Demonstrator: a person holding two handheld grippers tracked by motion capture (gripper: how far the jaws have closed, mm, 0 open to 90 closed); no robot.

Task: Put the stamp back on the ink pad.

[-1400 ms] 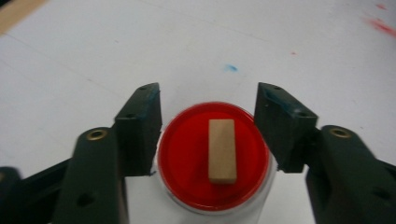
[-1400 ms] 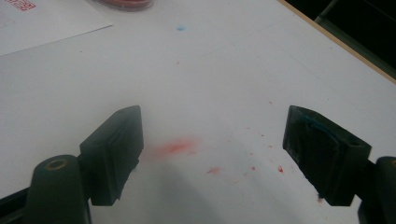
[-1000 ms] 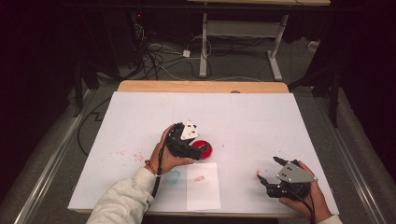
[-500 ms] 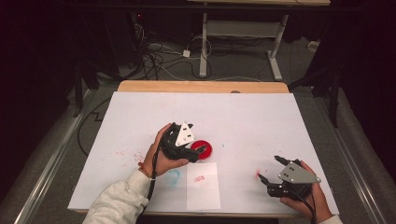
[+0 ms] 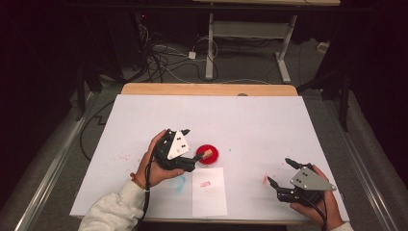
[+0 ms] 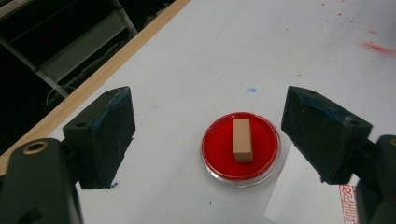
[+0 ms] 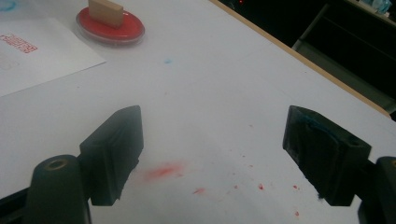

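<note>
Dark room, cables on floor behind white-covered bench [image 5: 250,115].

High view: my left claw [image 5: 192,144] has drawn back toward 9 o'clock from red ink pad [image 5: 208,154]; wooden stamp [image 5: 207,154] left standing on pad. Paper sheet [image 5: 209,192] at 6 o'clock of pad. Right claw [image 5: 279,172] idle, well apart.

Left claw view: jaws wide, empty; wooden stamp [image 6: 242,139] upright on red ink pad [image 6: 241,150], between jaws, farther off. Release done; stamp inking, I judge.

Right claw view: jaws wide, empty; red ink pad [image 7: 110,25] at 11 o'clock.

Matt wooden stamp [image 6: 242,140] on glossy red ink pad [image 6: 215,149]
</note>
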